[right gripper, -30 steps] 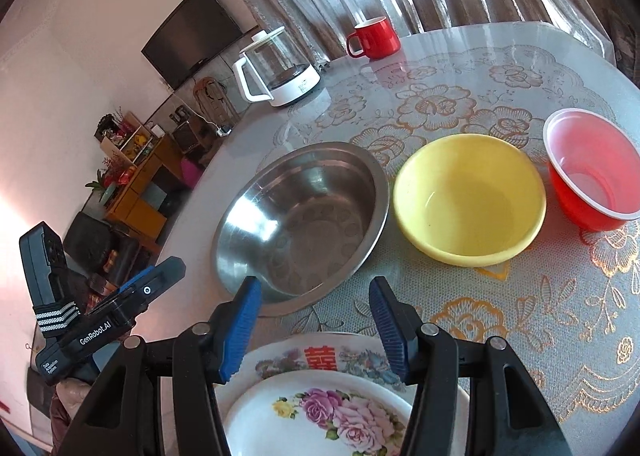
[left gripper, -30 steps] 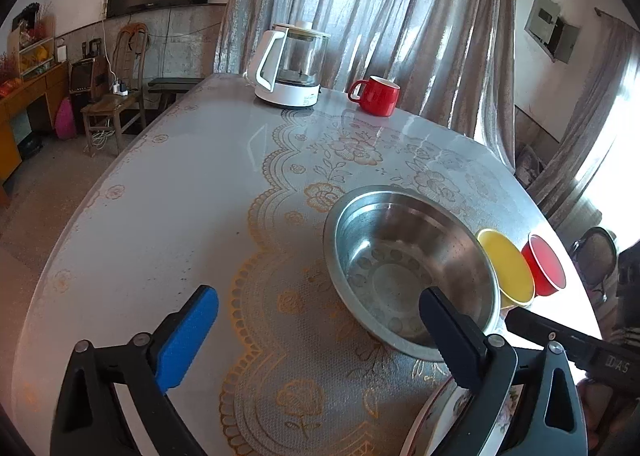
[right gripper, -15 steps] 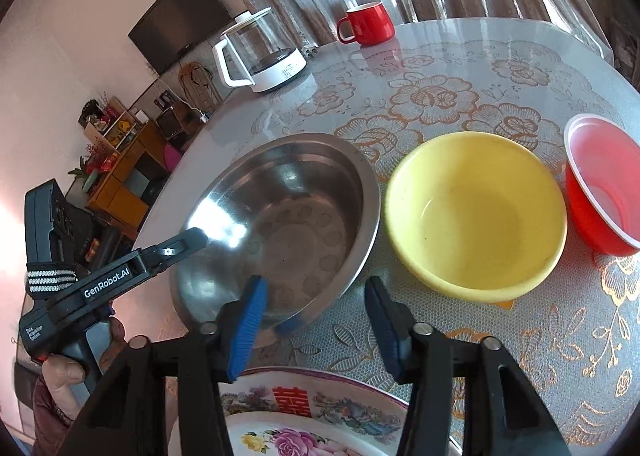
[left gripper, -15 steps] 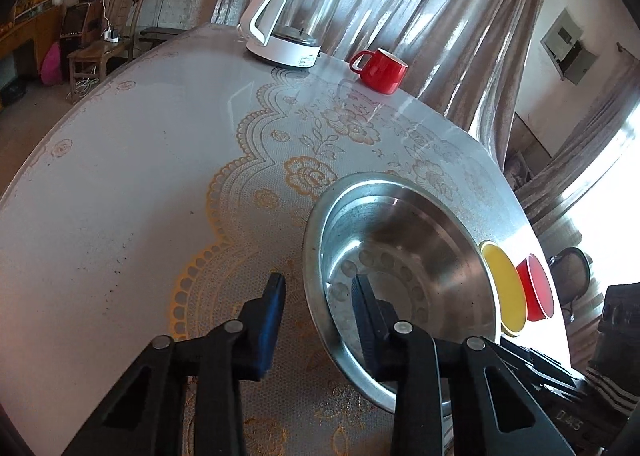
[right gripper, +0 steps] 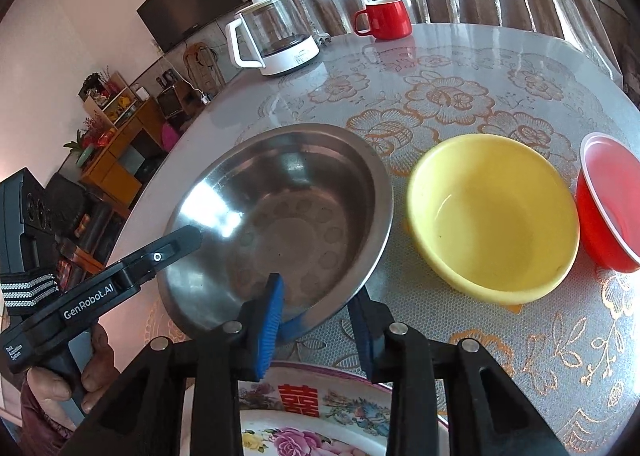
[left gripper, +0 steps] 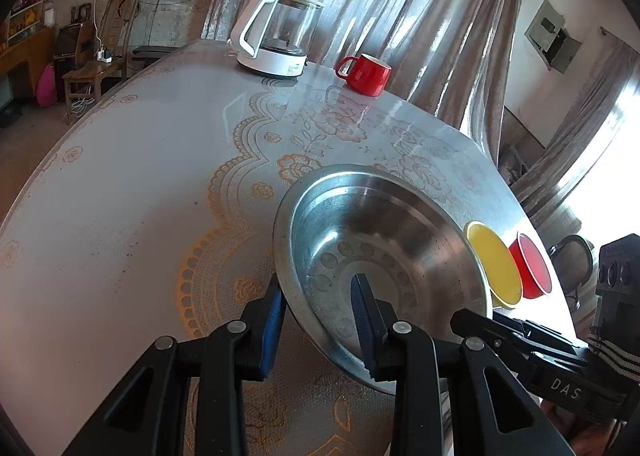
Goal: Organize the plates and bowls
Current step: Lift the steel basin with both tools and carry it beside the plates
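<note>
A steel bowl [left gripper: 384, 240] [right gripper: 288, 216] is tilted, its near side lifted off the table. My left gripper [left gripper: 320, 320] straddles its rim, one finger inside and one outside, with a gap still showing. My right gripper [right gripper: 316, 320] straddles the rim on the other side, also with a gap. A yellow bowl [right gripper: 492, 212] [left gripper: 494, 264] and a red bowl [right gripper: 608, 204] [left gripper: 532, 268] stand beside it. A flowered plate [right gripper: 312, 416] lies just under my right gripper.
A glass kettle on a white base [left gripper: 280, 40] [right gripper: 272, 36] and a red mug [left gripper: 364, 72] [right gripper: 384, 20] stand at the far side of the round table [left gripper: 140, 176]. Curtains hang behind. Furniture lines the room at left.
Both grippers have moved onto the steel bowl's rim and narrowed around it. The bowl has tipped up from lying flat.
</note>
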